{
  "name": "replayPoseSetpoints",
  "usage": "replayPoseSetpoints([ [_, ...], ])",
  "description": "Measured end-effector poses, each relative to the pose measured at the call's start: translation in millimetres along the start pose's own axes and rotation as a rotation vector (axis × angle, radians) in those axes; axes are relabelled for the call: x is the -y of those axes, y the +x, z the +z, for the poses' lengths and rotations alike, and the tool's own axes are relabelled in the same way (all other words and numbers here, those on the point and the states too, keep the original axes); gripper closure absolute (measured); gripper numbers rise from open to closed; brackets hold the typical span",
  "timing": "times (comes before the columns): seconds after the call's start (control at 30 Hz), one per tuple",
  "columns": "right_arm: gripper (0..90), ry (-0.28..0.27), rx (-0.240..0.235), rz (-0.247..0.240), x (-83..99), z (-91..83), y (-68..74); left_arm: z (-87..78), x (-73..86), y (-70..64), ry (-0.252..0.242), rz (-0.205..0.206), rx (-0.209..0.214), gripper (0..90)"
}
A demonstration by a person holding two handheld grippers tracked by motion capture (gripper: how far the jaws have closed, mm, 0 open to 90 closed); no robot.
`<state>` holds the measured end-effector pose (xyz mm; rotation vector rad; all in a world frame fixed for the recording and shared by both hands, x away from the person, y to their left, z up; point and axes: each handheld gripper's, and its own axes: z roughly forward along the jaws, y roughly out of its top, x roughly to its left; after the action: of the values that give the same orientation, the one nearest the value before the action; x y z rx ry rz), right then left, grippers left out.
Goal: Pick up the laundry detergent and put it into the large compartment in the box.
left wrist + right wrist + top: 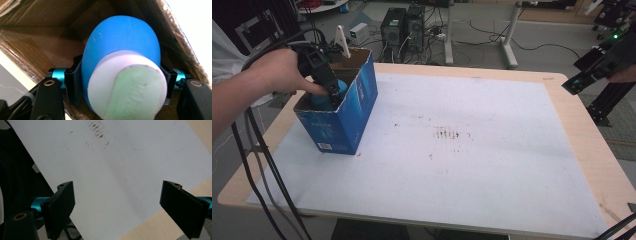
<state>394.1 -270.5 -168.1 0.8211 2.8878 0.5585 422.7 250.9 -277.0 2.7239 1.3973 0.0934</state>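
A blue cardboard box (343, 107) with its top open stands at the table's left side. My left gripper (332, 90) reaches down into it and is shut on a blue bottle (120, 50) with a white collar and pale green cap (136, 91); both black jaws press the bottle's sides. In the high view the bottle (340, 87) shows just inside the box's rim. My right gripper (117, 205) hangs open above the table's far right edge with nothing between its jaws; in the high view the right gripper (579, 82) sits at the right margin.
A white sheet (462, 145) covers most of the wooden table (597, 150), with dark smudges (451, 134) near its middle. Computer towers (402, 27), cables and desk legs stand on the floor beyond the far edge. Black cables (262, 170) trail off the left side.
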Motion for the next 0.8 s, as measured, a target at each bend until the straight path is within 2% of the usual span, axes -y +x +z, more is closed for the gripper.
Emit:
replayPoseSetpoints([
  [0.4,12.0,0.002,0.0,0.007,1.9,0.2,0.8,0.3,0.8,0.6,0.001,0.016,0.006,36.4],
  [0.73,12.0,-0.002,0.0,0.005,1.7,0.3,1.0,-1.1,0.5,0.2,-0.006,0.013,0.008,35.9],
  [0.8,12.0,-0.001,0.0,0.005,1.6,0.5,0.8,-2.5,1.1,1.5,-0.007,0.002,0.007,35.3],
])
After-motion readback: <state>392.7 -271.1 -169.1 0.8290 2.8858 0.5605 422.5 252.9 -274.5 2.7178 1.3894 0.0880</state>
